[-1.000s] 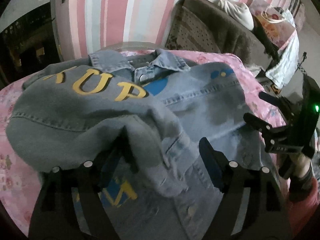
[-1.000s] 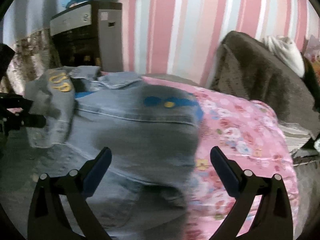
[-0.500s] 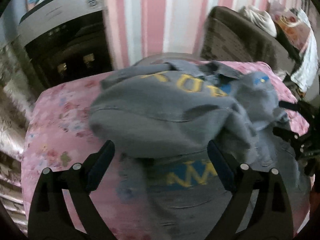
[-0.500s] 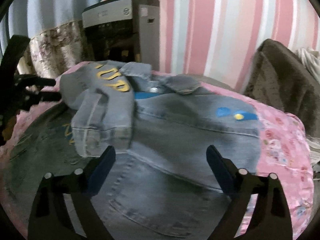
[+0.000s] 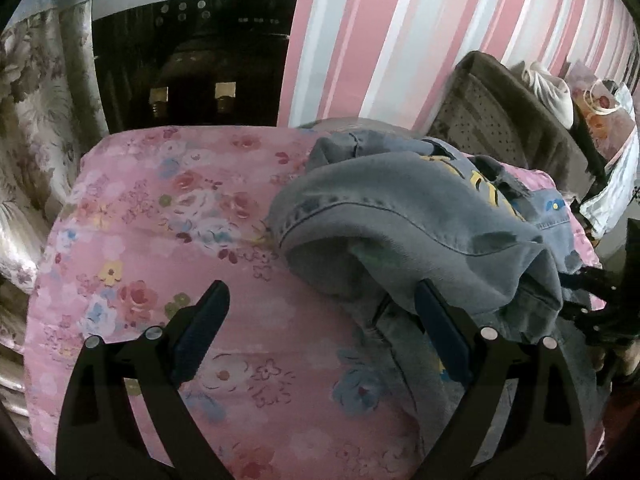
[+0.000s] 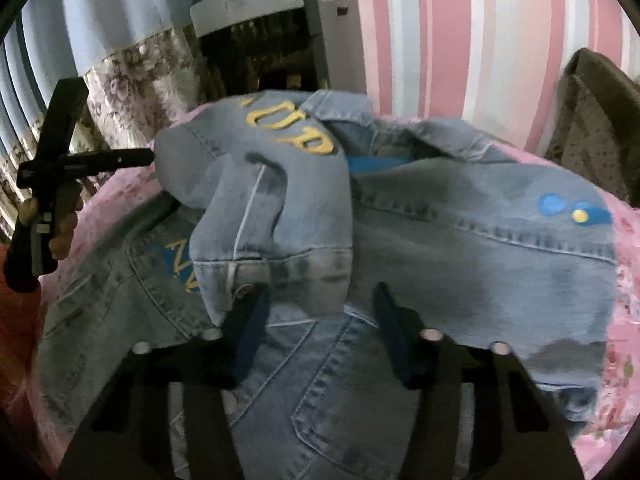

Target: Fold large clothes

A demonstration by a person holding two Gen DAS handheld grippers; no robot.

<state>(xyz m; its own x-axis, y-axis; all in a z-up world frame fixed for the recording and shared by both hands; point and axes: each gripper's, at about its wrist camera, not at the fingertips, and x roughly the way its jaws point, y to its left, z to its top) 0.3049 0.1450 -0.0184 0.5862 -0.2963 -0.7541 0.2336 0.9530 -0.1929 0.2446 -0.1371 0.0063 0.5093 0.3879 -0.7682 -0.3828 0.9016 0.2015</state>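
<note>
The denim jacket (image 6: pixel 400 248) lies mid-frame on the pink floral bed (image 5: pixel 160 216), one sleeve (image 6: pixel 272 220) folded across. Left hand-held gripper (image 5: pixel 320 320) and right hand-held gripper (image 6: pixel 320 320) both hang released.

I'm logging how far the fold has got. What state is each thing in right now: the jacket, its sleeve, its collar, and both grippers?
Denim jacket: lying on the pink floral cover, partly folded.
Sleeve: folded across the jacket's front, cuff lying on it.
Collar: lying open.
Left gripper: jaws open, empty, over the cover at the jacket's edge.
Right gripper: jaws open, holding nothing, just short of the cuff.
</note>
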